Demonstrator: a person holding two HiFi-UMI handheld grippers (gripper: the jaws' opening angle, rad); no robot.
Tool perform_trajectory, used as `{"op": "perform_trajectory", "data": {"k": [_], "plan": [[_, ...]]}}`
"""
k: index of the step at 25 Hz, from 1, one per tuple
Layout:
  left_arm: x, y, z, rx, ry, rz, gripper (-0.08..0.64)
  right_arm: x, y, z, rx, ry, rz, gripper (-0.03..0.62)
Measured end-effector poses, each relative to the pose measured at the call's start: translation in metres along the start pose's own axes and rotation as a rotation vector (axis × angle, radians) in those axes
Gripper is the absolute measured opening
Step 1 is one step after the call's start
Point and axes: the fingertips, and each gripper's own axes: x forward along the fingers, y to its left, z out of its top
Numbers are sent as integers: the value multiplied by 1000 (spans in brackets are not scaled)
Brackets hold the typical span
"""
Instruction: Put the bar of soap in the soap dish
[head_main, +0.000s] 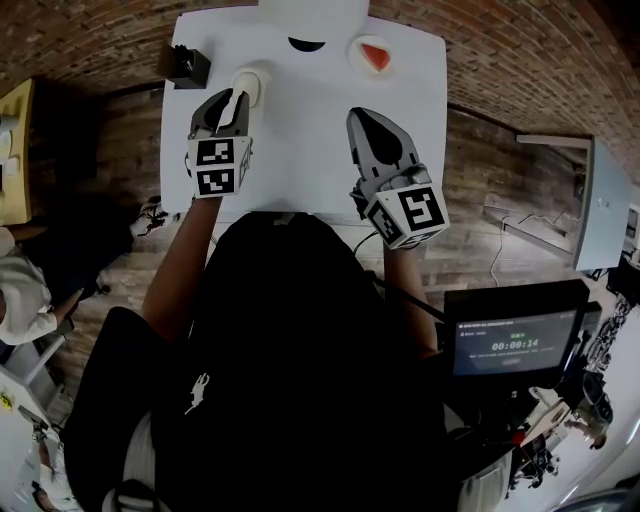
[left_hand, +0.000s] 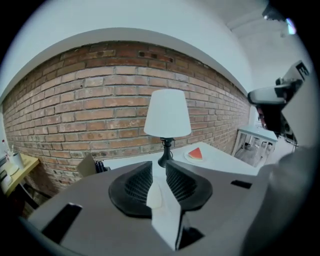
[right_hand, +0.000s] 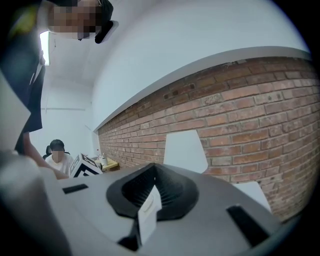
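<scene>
Left gripper (head_main: 232, 100) pinches a smooth, pale, rounded bar of soap (head_main: 250, 80) above the flat white table (head_main: 300, 150) near a rough brick wall (left_hand: 75, 115); right gripper (head_main: 372, 125) pressed together.

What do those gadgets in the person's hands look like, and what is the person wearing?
The left hand-held gripper and right hand-held gripper are grey wedge-shaped shells with black ribbed jaws in front and a white cube with black square markers behind. The person wears a black top with a small white logo.
</scene>
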Motion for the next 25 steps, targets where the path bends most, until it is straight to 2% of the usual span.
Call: {"op": "perform_trajectory", "data": {"k": [3, 10, 17, 25], "plan": [[-9, -5, 13, -24, -36, -18, 74, 3, 0, 2, -2, -7, 5, 3], [-33, -6, 40, -25, -114, -27, 8, 11, 6, 7, -12, -21, 33, 3], [-65, 9, 63, -83, -203, -17, 6, 19, 17, 10, -24, -28, 74, 3], [-99, 20, 73, -79, -262, 8, 6, 25, 25, 16, -56, -36, 99, 3]]}}
